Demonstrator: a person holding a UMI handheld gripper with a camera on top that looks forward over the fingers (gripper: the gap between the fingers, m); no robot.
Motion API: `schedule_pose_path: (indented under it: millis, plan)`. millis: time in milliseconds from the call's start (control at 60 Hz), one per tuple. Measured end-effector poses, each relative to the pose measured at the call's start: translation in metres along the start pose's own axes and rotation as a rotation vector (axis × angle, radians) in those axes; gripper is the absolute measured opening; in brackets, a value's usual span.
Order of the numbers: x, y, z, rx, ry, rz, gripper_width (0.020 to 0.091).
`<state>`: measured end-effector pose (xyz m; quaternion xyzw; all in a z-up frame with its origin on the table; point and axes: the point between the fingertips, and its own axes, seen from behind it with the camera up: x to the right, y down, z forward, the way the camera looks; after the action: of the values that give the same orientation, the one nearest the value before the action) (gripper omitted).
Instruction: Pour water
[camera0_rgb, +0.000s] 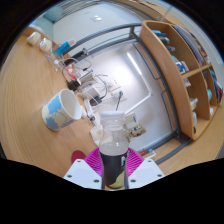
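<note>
Bottle (112, 135): clear, white-capped, lower centre of frame, tilted.
Gripper (112, 166): pink pads closed against both bottle sides.
Cup (62, 107): white, left of centre, on wooden table (25, 85).

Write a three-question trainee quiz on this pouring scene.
1. True or false: the tool holds a clear bottle between its pink pads.
2. The white cup on the table is: A) upright B) tilted on its side C) upside down.
3. What tall wooden thing stands beyond the bottle, to one side?

Key: 1 true; 2 B; 3 shelf.
</note>
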<state>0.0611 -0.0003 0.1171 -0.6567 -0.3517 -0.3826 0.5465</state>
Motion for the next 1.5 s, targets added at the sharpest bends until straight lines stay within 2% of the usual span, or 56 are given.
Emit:
schedule_pose_path:
  millis: [167,483,717,883,933,1067,1167,1350,1500]
  plan:
    - [0.010,-0.020,0.034,0.041,0.054,-0.423,0.0255]
    - [0.008,-0.076,0.047,0.162,0.153,-1.026,0.0255]
    - [0.003,-0.076,0.051,0.155,0.171,-1.119,0.0255]
    - [0.014,-0.073,0.045,0.165,0.145,-0.868,0.0256]
    - [0.019,-0.065,0.042,0.145,0.120,-0.708,0.0255]
    - [0.015,-0.032,0.041,0.088,-0.062,-0.123,0.0268]
    - [0.006,-0.020,0.042,0.076,-0.173,0.314,0.0269]
    - [-0.006,-0.011,0.053,0.098,-0.297,0.827,0.0266]
    - [-0.014,-0.004,0.060,0.112,-0.341,0.993,0.0267]
